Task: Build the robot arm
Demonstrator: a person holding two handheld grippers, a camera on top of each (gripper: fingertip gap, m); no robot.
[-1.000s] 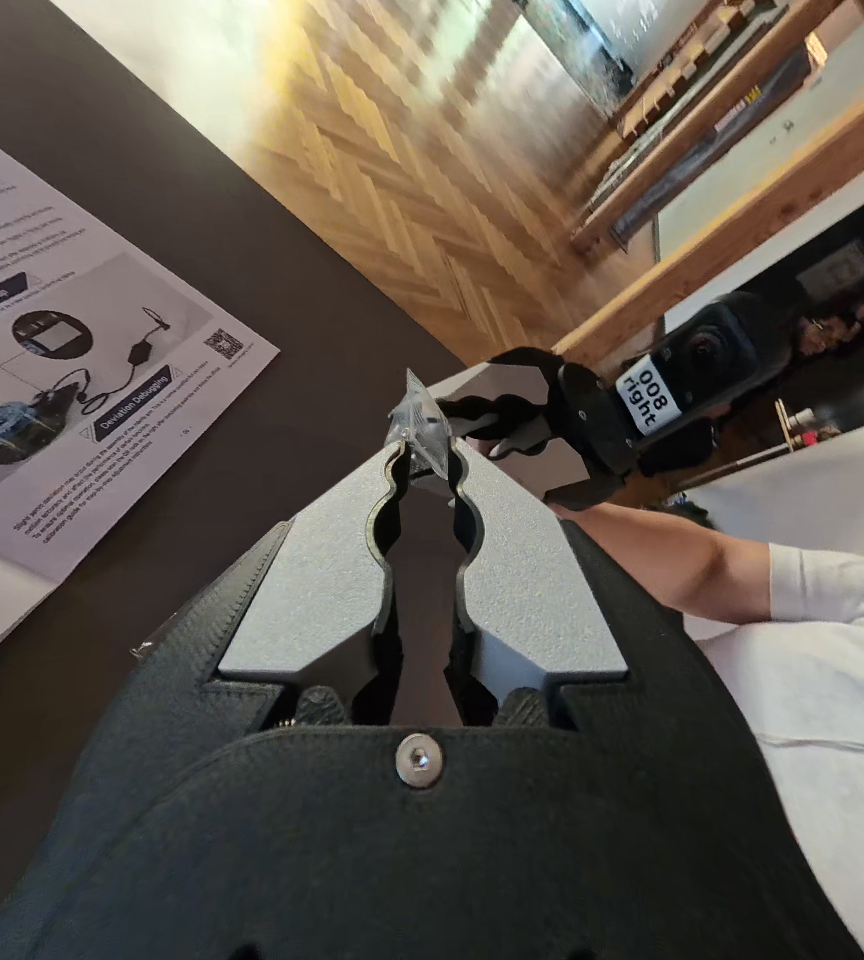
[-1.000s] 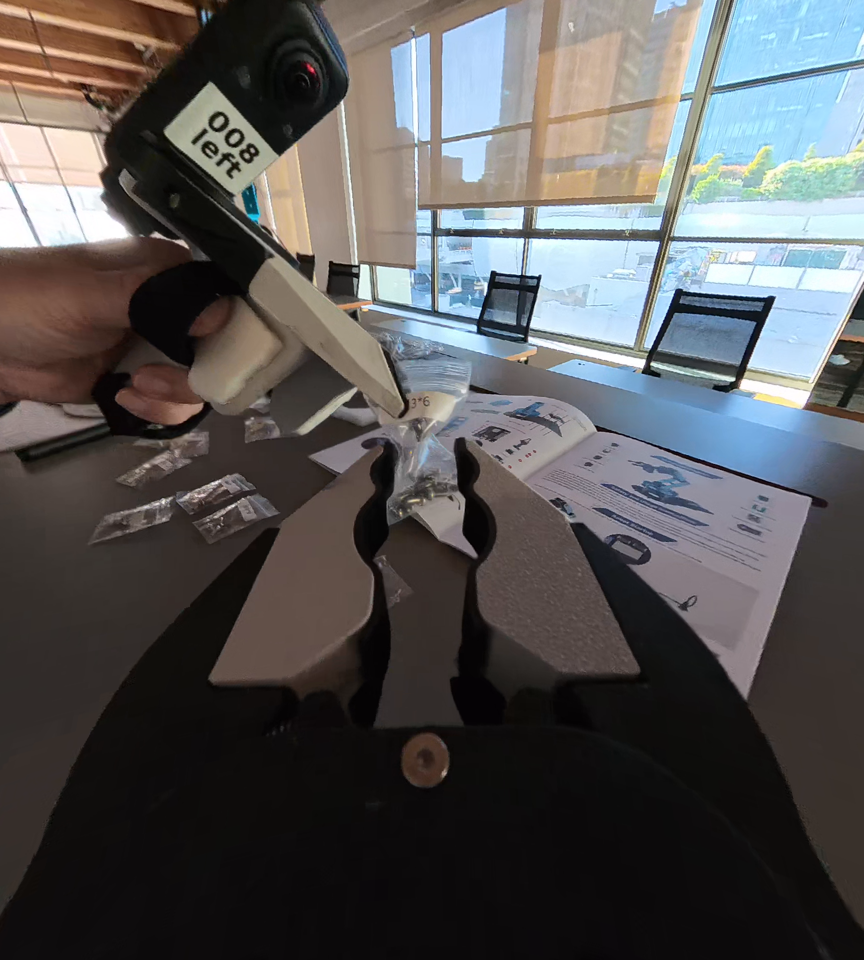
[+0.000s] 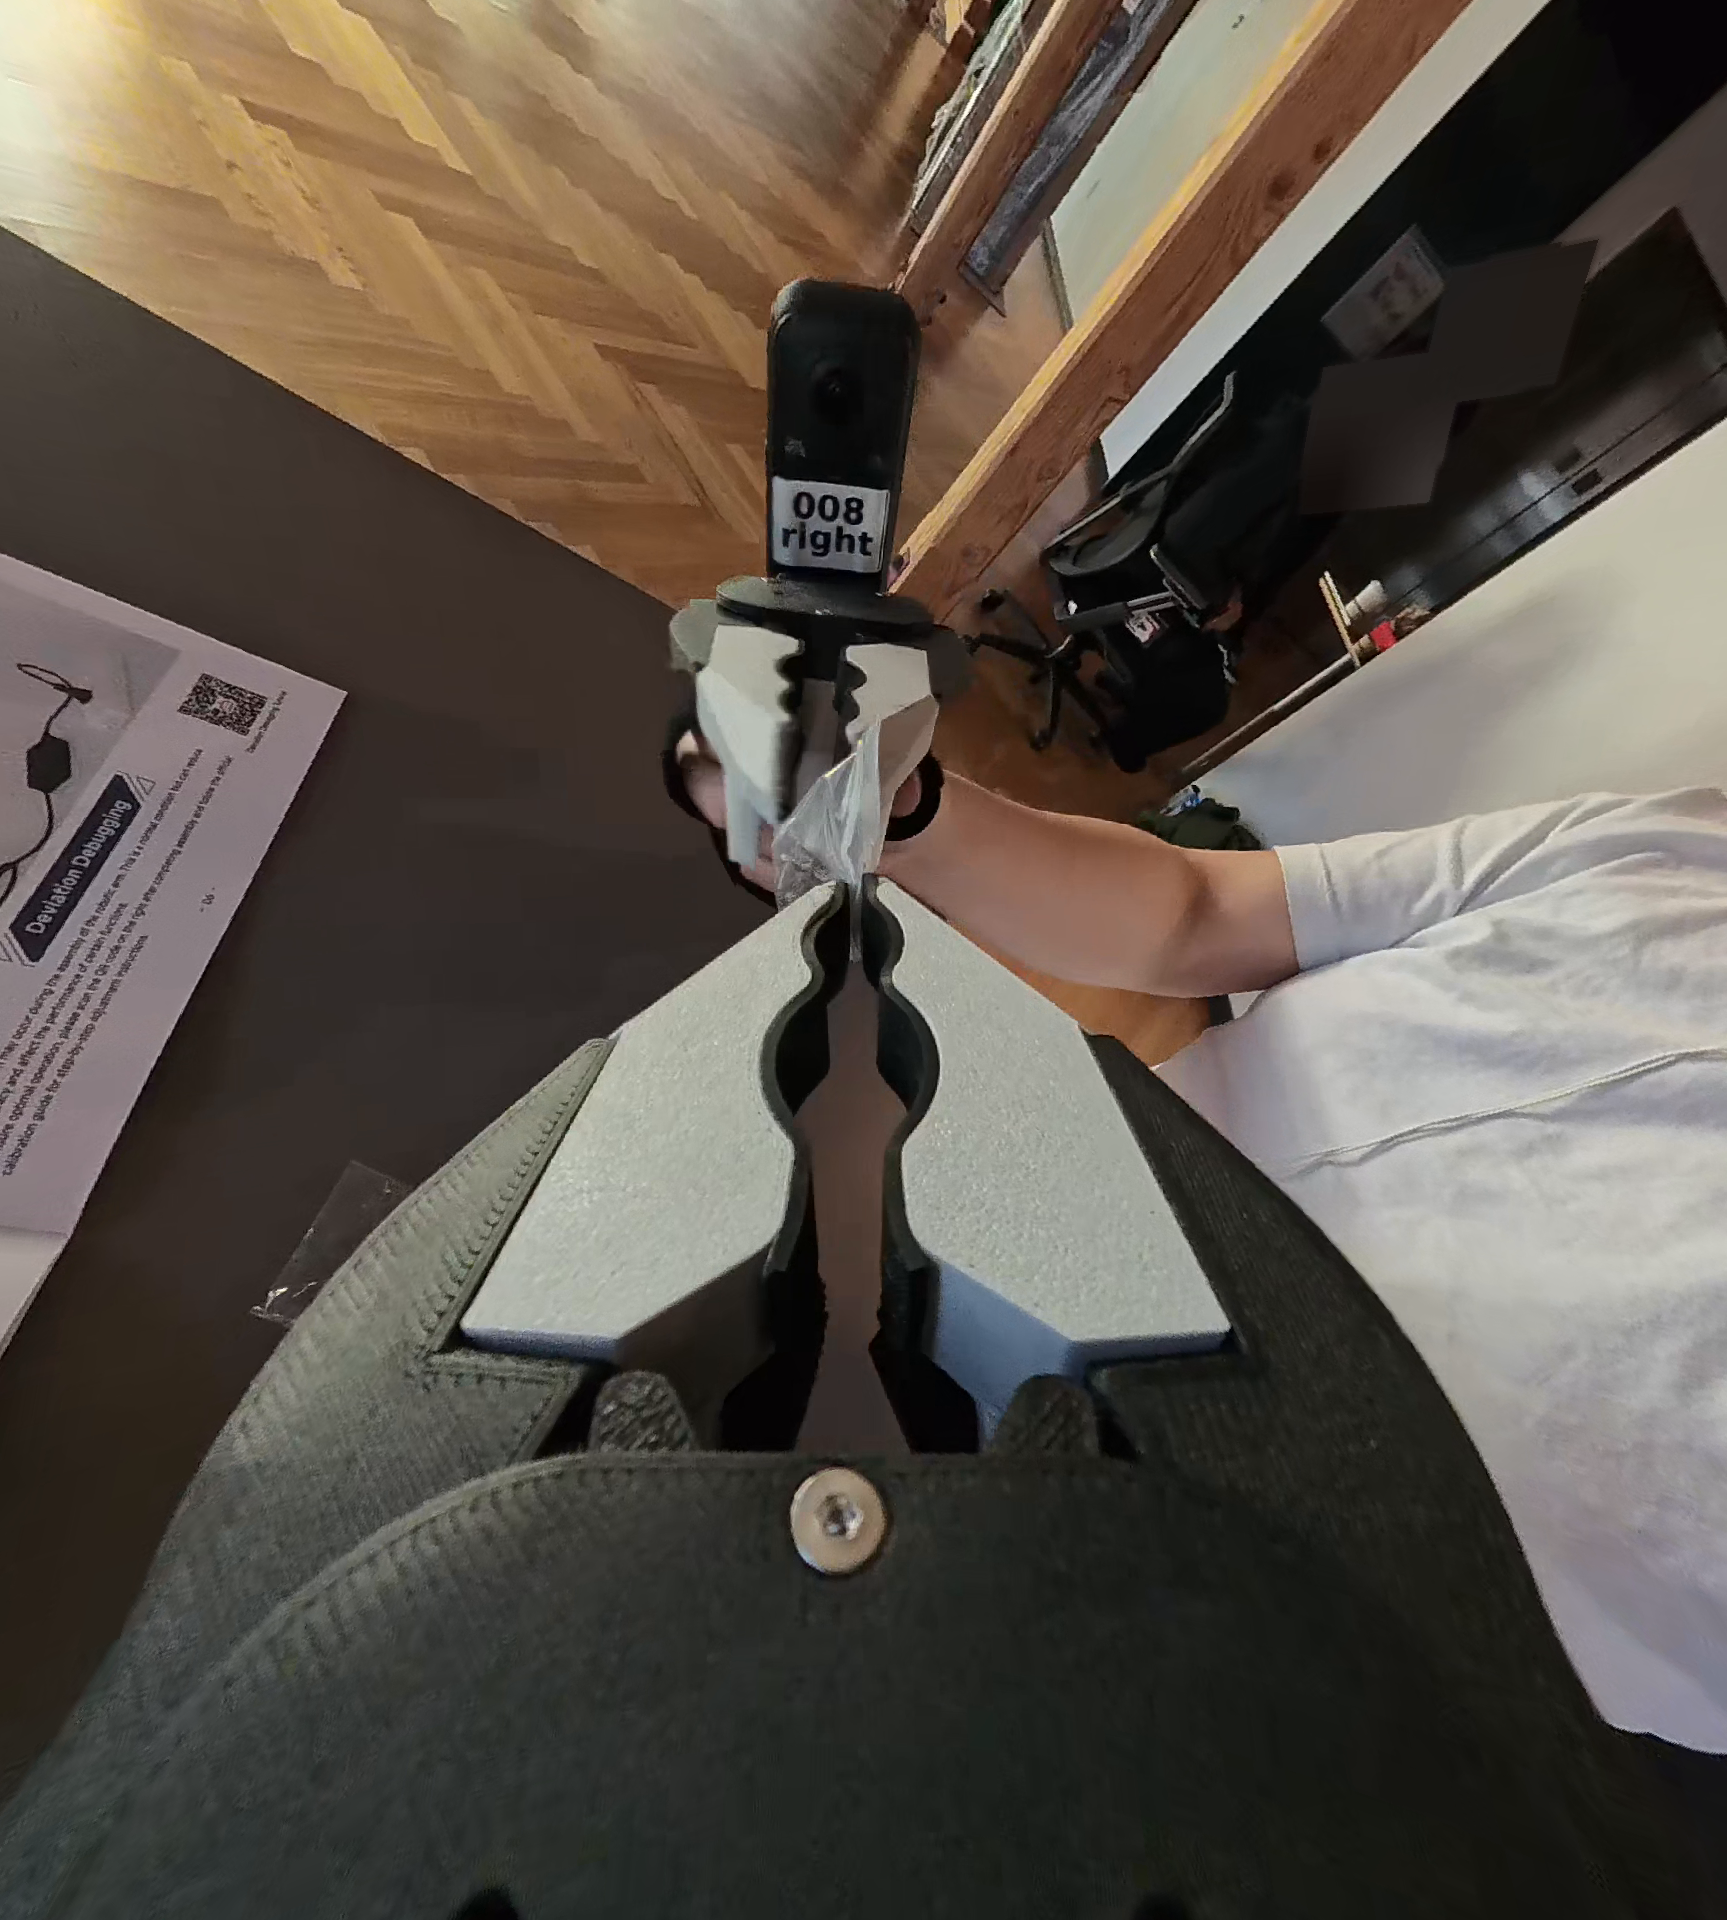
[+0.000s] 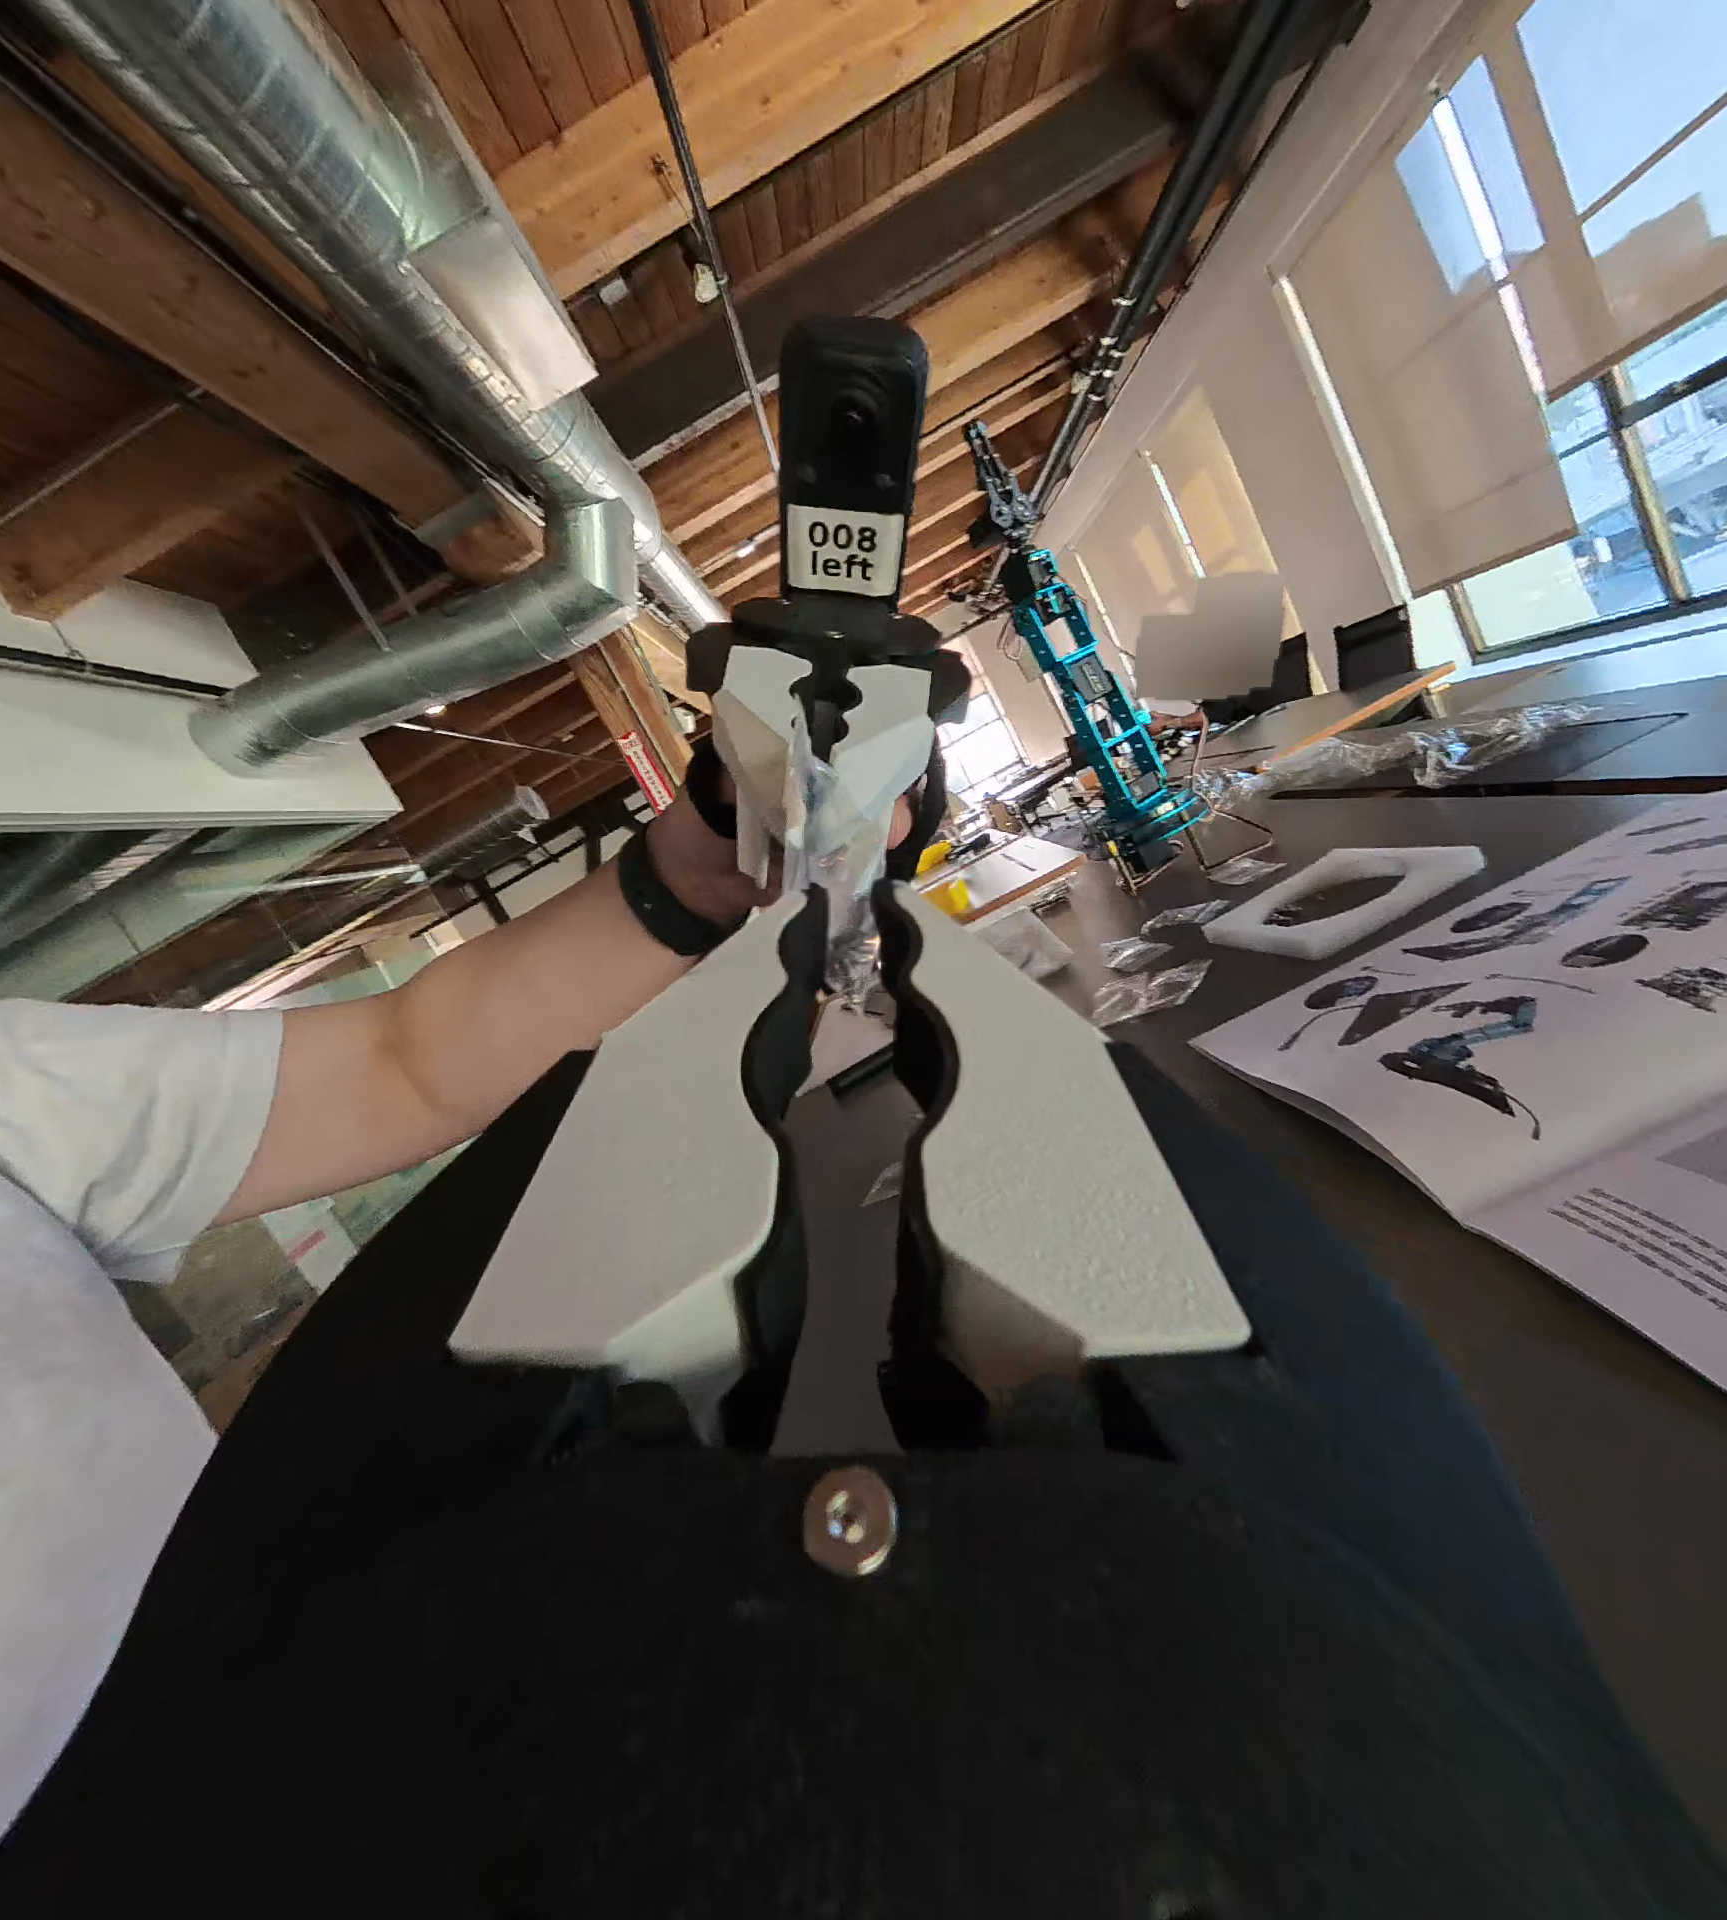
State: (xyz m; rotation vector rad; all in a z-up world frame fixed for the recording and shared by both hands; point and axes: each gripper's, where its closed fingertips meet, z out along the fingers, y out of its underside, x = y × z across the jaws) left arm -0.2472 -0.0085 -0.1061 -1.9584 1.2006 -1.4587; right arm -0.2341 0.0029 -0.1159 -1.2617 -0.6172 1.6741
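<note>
Two grippers pinch one clear plastic bag (image 3: 831, 816) between them, held above the dark table (image 3: 443, 727).
The left gripper (image 3: 857, 889) is nearly closed on the bag's near edge; straight ahead, tip to tip, the right gripper (image 4: 848, 896) clamps the crinkled film, small dark parts inside. Beyond the right gripper lie an open glossy manual (image 4: 1524, 1049), a white foam frame (image 4: 1342, 896) and more small bags (image 4: 1150, 977).
</note>
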